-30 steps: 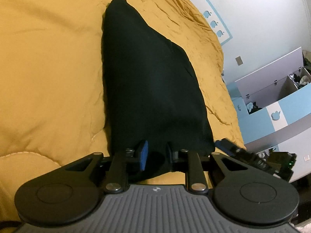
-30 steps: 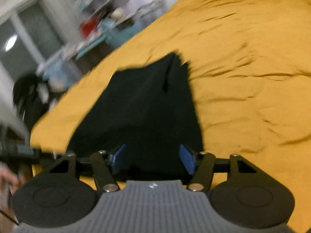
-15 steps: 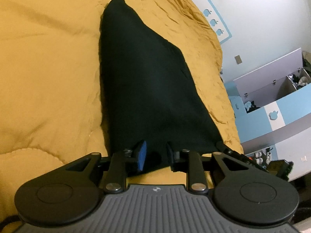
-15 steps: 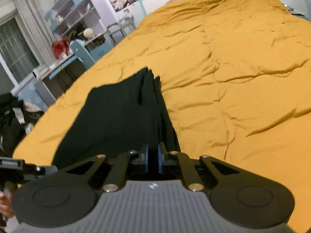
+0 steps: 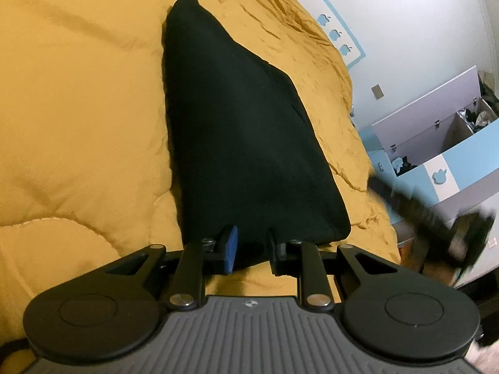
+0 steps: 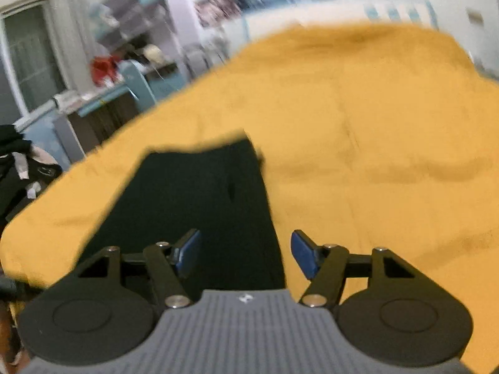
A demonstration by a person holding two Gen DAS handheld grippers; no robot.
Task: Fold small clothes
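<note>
Dim, warm indoor light, evenly spread, no glare. Left wrist view mostly sharp: creases of the yellow bedspread (image 5: pixel 81 118) crisp, soft shadow along the edge of the black garment (image 5: pixel 237 143), itself so dark that folds barely show. Right of the garment, a dark streak smeared by motion. Right wrist view blurred throughout: shelves (image 6: pixel 131 31) beyond the bedspread streaked, garment edges fuzzy. Strong fisheye bending, black vignette at all corners.
</note>
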